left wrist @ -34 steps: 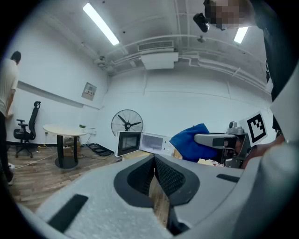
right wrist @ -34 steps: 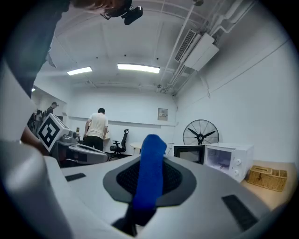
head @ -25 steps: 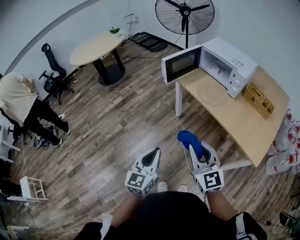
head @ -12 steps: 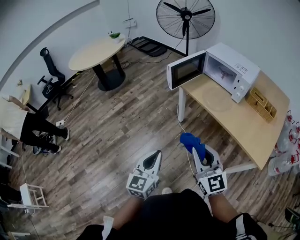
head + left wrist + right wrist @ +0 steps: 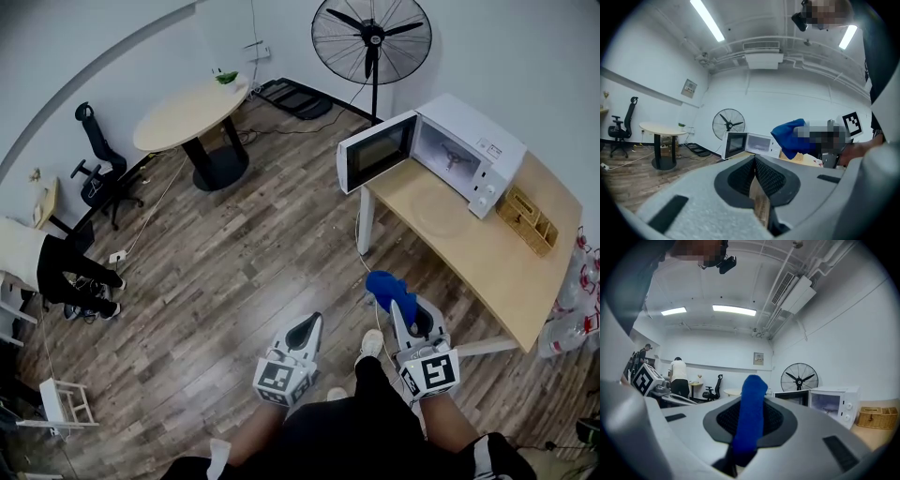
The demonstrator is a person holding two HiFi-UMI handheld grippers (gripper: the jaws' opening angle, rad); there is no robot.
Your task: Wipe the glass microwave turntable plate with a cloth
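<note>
Showing 1 plate (image 5: pixel 439 210) near counter (image 5: pixel 492 258) edge, floor (image 5: pixel 262 253) between it & grippers; R gripper (image 5: pixel 401 304) jaws pinch 1 cloth (image 5: pixel 382 281); L gripper (image 5: pixel 310 325) jaws together.

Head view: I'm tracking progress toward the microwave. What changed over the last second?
The bystander at left slid toward the frame edge; the wearer's shoe has stepped forward. Unchanged: right gripper clamps the cloth, left gripper shut and empty, microwave door open, plate on the desk.
</note>
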